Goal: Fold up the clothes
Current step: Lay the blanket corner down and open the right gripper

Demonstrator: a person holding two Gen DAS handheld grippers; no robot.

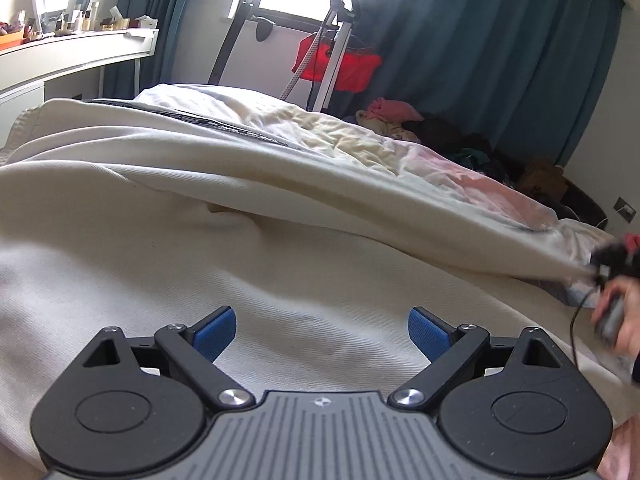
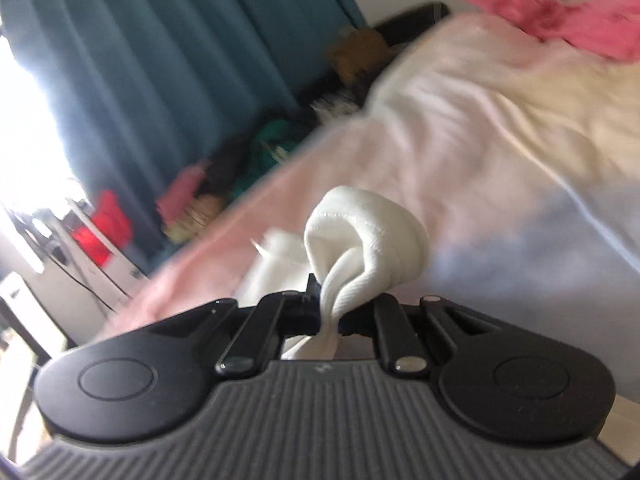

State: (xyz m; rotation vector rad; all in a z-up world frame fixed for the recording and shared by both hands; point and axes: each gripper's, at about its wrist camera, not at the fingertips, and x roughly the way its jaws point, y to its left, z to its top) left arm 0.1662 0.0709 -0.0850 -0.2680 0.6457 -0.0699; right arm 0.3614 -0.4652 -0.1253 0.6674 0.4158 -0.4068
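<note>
Containers: none is showing clearly; a dark heap of clothes [image 1: 460, 140] is lying at the far right edge of the bed, against the teal curtain [image 1: 500, 60].
Shelf: a white ledge [image 1: 76, 50] at far left is carrying small bottles and boxes.
Bed: a pale pink and white sheet [image 1: 460, 184] is covering it, rumpled, with a pink garment [image 2: 580, 32] lying at the far end in the right wrist view.
Task garment: a cream ribbed garment [image 1: 200, 240] is spreading across the near part of the bed, one edge rising in a long fold toward the right.
Open room: the flat cream cloth ahead of the left gripper [image 1: 322, 334] is lying free; the raised fold is bounding it on the far side.
Left fingers: the blue pads [image 1: 216, 334] are standing wide apart, released, hovering over the cloth with nothing between them.
Right gripper [image 2: 330, 308]: its fingers are clenched on a bunched corner of the cream garment, the cloth puffing out just beyond the tips.
Right hand [image 1: 624, 320]: it is showing blurred at the near right edge.
</note>
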